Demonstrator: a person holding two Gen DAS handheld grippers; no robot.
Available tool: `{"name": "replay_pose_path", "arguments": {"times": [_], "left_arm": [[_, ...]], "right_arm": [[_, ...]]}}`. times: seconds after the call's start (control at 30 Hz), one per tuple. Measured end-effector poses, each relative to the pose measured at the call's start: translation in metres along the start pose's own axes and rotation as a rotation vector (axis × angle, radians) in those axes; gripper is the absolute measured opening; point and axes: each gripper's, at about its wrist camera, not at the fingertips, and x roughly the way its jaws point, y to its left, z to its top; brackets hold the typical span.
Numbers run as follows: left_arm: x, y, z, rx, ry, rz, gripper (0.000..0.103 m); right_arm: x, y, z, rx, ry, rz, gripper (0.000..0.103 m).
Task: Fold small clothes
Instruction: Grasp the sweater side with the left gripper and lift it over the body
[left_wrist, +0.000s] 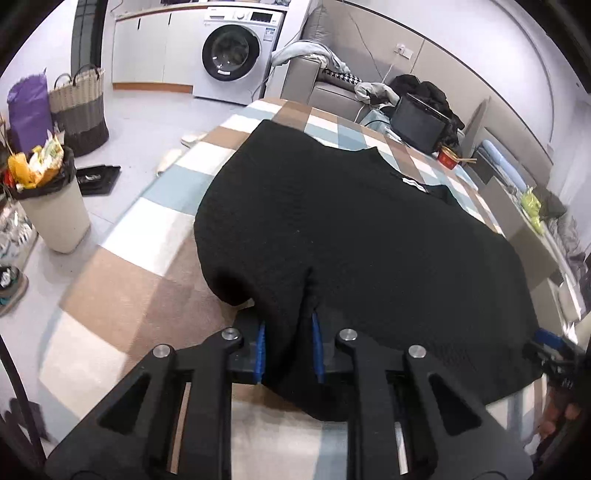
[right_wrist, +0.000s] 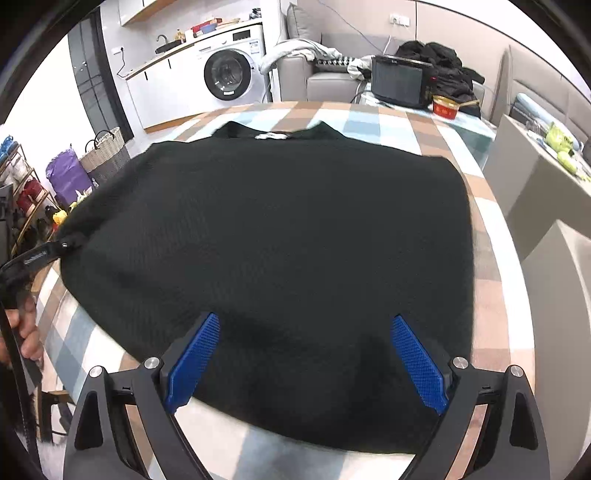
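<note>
A black knit sweater (left_wrist: 351, 229) lies spread on the checked tablecloth (left_wrist: 155, 229), its white neck label (left_wrist: 413, 183) at the far side. My left gripper (left_wrist: 289, 347) is shut on a bunched fold of the sweater's near hem. In the right wrist view the sweater (right_wrist: 280, 229) fills the table, label (right_wrist: 271, 136) at the far edge. My right gripper (right_wrist: 306, 358) is open, its blue pads (right_wrist: 194, 356) spread over the near hem, holding nothing. The left gripper (right_wrist: 55, 251) shows at the sweater's left corner.
A lidded bin (left_wrist: 51, 206) with rubbish and a woven basket (left_wrist: 79, 107) stand on the floor to the left. A washing machine (left_wrist: 232, 51) is at the back. A dark monitor (right_wrist: 399, 79) and a red tin (right_wrist: 445, 107) sit at the table's far end beside a grey sofa (right_wrist: 328, 74).
</note>
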Motion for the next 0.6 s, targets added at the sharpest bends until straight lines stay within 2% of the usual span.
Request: {"name": "replay_pose_path", "arguments": {"times": [0.13,0.23,0.4,0.6], "left_arm": [[-0.023,-0.005,0.004,0.037,-0.052,-0.017,0.016],[-0.044,-0.026,0.014,0.090,-0.104,-0.053,0.015],[-0.063,-0.098,0.038,0.240,-0.182,-0.173,0.015],[-0.059,-0.214,0.037,0.472,-0.160,-0.395,0.015]], "right_arm": [[0.004,-0.010,-0.003,0.026,0.015,-0.009,0.096],[0.004,-0.014,-0.003,0.038,0.019,0.005,0.096],[-0.007,-0.024,-0.008,0.056,0.007,-0.028,0.096],[-0.030,-0.057,-0.021,0.137,-0.014,-0.085,0.096]]}}
